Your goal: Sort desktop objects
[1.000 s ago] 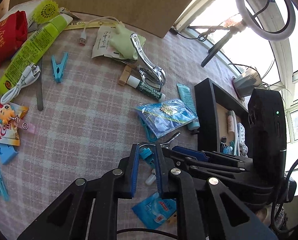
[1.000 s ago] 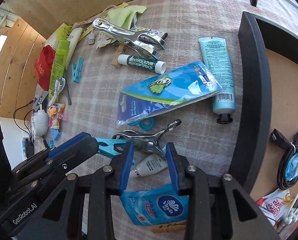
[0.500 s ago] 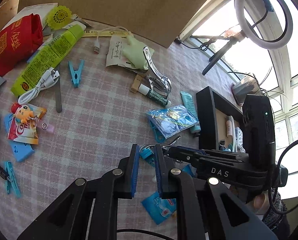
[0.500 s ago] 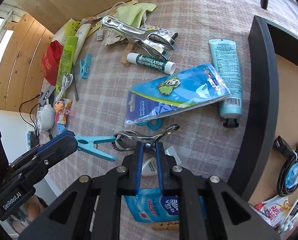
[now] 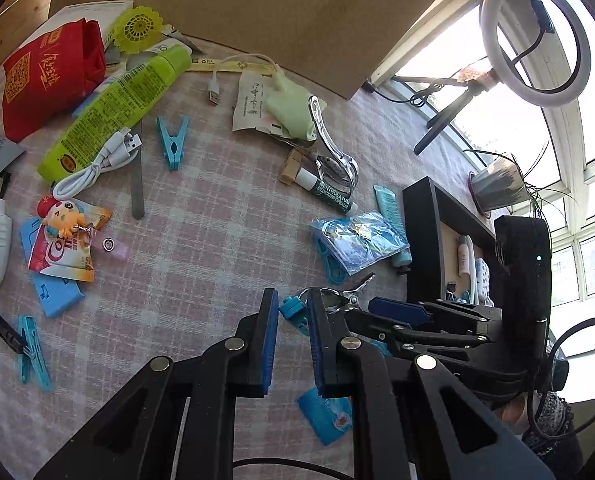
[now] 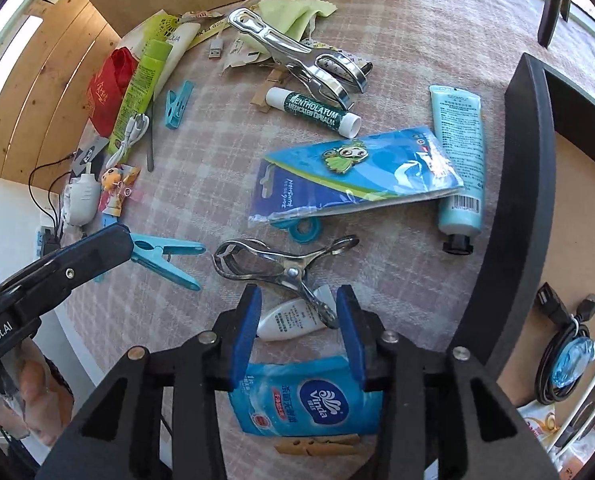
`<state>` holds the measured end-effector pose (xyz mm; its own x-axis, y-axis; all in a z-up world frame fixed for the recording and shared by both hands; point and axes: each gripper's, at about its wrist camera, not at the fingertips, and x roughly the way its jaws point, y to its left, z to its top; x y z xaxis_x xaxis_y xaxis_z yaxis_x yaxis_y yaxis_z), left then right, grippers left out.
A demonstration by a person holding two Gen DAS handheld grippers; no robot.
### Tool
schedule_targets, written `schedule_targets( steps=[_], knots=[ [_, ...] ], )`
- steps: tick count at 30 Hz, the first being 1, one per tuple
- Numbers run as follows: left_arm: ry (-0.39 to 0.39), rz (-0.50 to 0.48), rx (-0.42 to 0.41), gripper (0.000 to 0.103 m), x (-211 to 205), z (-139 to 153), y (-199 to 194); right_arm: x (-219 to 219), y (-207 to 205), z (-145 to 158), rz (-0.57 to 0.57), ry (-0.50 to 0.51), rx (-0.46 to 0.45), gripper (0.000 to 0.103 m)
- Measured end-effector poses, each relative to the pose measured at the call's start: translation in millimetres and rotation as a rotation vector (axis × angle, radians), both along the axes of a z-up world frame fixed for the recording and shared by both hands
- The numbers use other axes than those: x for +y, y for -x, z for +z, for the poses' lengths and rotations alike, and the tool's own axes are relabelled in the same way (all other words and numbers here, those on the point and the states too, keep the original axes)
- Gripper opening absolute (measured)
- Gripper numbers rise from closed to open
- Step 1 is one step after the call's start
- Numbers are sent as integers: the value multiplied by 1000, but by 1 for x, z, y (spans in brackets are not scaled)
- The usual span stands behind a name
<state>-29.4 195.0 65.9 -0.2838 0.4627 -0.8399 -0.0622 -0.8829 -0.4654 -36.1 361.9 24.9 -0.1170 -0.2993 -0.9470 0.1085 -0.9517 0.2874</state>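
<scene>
- Left gripper [image 5: 293, 300] has its jaws close together, and it is pinching the blue peg [image 6: 169, 256]. See it sticking out over the tablecloth [image 6: 397, 60], near the tabletop's front edge?
- Yes! And the right gripper [image 6: 299, 300]?
- Its jaws are opening. One handle of the metal clip [image 6: 273, 264] and a little white tube [image 6: 289, 320] lie between them, but the pads do not press on either. So it holds nothing.
- Is the sorting nearly done?
- No, I think it has only just started. The black tray [image 6: 529, 200] at the tabletop's right edge has a coiled cable [image 6: 565, 364] and a few small things in it. Most of the stuff is on the cloth: the lip balm [image 6: 313, 114], the blue tube [image 6: 459, 168], the big silver clip [image 6: 297, 60], the tissue pack [image 6: 309, 396], another blue peg [image 5: 172, 142] and lots more by the far edge.
- So what is left?
- Nearly all of it (the held peg too, since it is in no tray).
- What can't we see?
- Most of the tray is cut off by the side of the picture. The wooden peg [image 6: 317, 446] is partly hidden under the gripper. I can't tell which pile each thing should go in.
</scene>
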Motion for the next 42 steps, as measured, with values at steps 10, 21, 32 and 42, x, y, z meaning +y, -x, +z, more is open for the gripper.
schedule_targets(
  steps=[10, 21, 32, 42],
  knots=[
    [6, -34, 9, 14, 11, 7, -3, -3, 0, 2, 10, -12, 76, 5],
    [-18, -118, 24, 14, 43, 20, -10, 25, -33, 46, -100, 80, 167, 1],
    [-18, -223, 69, 14, 83, 38, -18, 65, -47, 59, -182, 88, 126, 8],
    [-3, -87, 43, 14, 23, 24, -15, 34, -9, 19, -180, 31, 1, 56]
  ],
)
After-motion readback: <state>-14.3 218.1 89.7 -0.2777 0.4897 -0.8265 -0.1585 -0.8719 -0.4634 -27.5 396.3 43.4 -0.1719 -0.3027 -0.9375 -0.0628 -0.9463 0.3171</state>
